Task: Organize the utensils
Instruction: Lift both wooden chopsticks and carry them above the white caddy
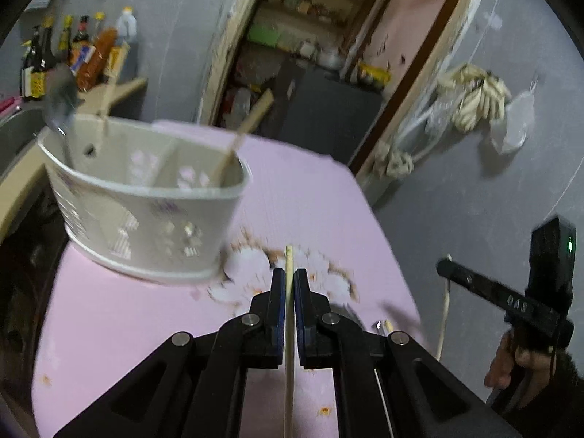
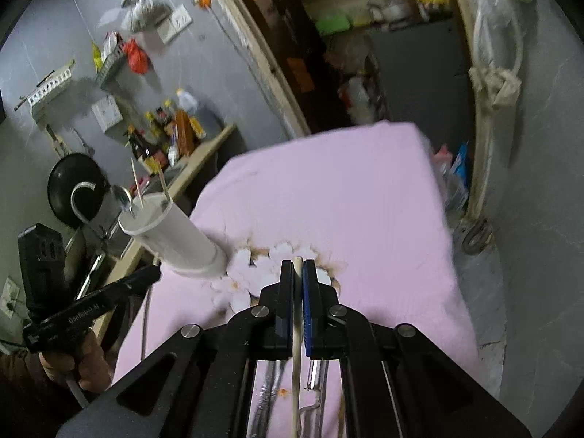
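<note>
Chopsticks are the things in hand: a pale wooden chopstick (image 1: 289,328) runs lengthwise between the jaws of the left gripper (image 1: 289,277), which are closed on it so that its tip pokes out just past the blue-lined pads, and a second pale wooden chopstick (image 2: 296,332) is pinched the same way by the closed right gripper (image 2: 298,268).

Left of both grippers stands the white plastic utensil caddy (image 1: 146,219), oblong with rounded corners, perforated walls and a divider down its middle. One end compartment holds a shiny metal spoon (image 1: 62,109), bowl upward; a wooden stick (image 1: 233,149) leans out of the other end, and another thin stick (image 1: 104,116) rises near the spoon.

Under the caddy lies a smooth pink tablecloth (image 1: 310,189) printed with white flowers (image 1: 248,266) edged in brown. More metal utensils (image 2: 270,394) lie on the cloth beneath the right gripper, blurred.

Grey walls surround the table. A wooden-framed doorway (image 1: 233,36) opens onto cluttered shelves, sauce bottles (image 1: 62,51) crowd a counter at the left, and a black pan (image 2: 73,186) hangs nearby.
</note>
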Demonstrator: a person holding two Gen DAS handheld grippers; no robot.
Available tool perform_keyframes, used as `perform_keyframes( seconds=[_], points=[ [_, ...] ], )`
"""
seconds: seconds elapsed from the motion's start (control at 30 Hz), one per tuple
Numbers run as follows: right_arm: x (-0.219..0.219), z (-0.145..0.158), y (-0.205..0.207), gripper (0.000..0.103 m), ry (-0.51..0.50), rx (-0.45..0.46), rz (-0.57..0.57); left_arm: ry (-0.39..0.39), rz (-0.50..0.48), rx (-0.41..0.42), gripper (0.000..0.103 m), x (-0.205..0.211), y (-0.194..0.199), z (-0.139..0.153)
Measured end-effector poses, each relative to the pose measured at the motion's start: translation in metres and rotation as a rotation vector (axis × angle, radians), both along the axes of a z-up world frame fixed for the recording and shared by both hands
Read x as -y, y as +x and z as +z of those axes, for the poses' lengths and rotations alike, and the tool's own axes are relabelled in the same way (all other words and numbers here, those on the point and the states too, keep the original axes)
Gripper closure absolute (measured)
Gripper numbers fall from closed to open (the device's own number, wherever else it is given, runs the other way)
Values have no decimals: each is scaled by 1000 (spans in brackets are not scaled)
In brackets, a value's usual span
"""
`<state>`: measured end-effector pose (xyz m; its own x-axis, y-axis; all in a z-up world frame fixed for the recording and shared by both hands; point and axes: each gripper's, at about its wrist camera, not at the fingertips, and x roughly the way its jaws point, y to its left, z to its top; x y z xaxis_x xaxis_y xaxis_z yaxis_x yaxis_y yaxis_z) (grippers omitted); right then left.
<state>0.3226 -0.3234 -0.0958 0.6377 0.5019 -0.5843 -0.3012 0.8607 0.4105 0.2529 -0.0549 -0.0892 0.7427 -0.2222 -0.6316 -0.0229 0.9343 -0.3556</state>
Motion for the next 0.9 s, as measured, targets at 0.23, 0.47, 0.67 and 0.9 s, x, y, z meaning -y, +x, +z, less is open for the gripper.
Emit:
perform_keyframes(
  seconds=[0.23, 0.47, 0.67, 0.9],
  points=[
    [-5, 50, -25, 99, 0, 112, -97, -36, 62, 139, 98, -43, -9, 52],
    [-48, 105, -25, 99, 62, 298, -124, 4, 111, 279, 98, -89, 2, 104],
    [-101, 138, -6, 99, 130, 398, -118, 19, 156, 375, 98, -130, 25, 128],
    [-155, 160, 13, 99, 168, 515, -160, 43, 213, 467, 98, -162, 52, 139]
  ],
)
